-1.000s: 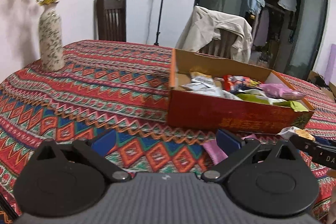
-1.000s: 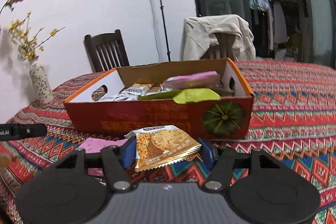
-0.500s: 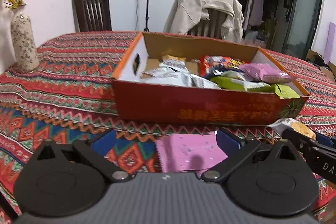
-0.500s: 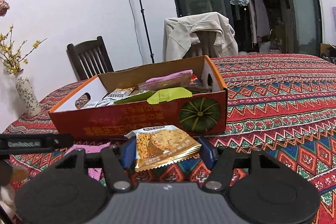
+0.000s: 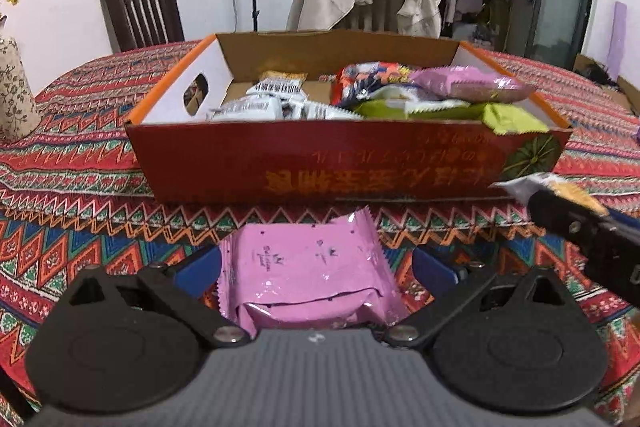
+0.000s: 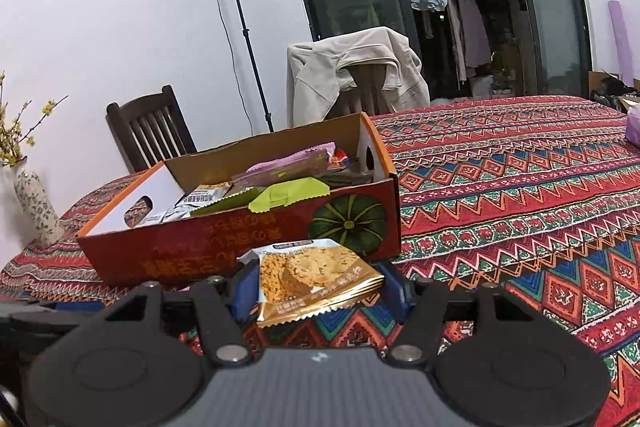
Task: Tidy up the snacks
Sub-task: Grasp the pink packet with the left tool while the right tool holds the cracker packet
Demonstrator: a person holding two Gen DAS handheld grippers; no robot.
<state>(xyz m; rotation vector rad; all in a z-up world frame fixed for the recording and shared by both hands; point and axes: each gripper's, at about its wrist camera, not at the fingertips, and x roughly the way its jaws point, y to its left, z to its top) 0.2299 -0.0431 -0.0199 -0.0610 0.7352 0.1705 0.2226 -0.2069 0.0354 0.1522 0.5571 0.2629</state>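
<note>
The right gripper is clamped on a gold cracker packet, held just above the tablecloth in front of the near wall of the red cardboard box. The left gripper is spread wide, with a pink packet lying flat on the cloth between its blue pads, neither pad pressing it. The box is filled with assorted snack packets. A flowered vase stands at far left. Two chairs are placed beyond the table.
</note>
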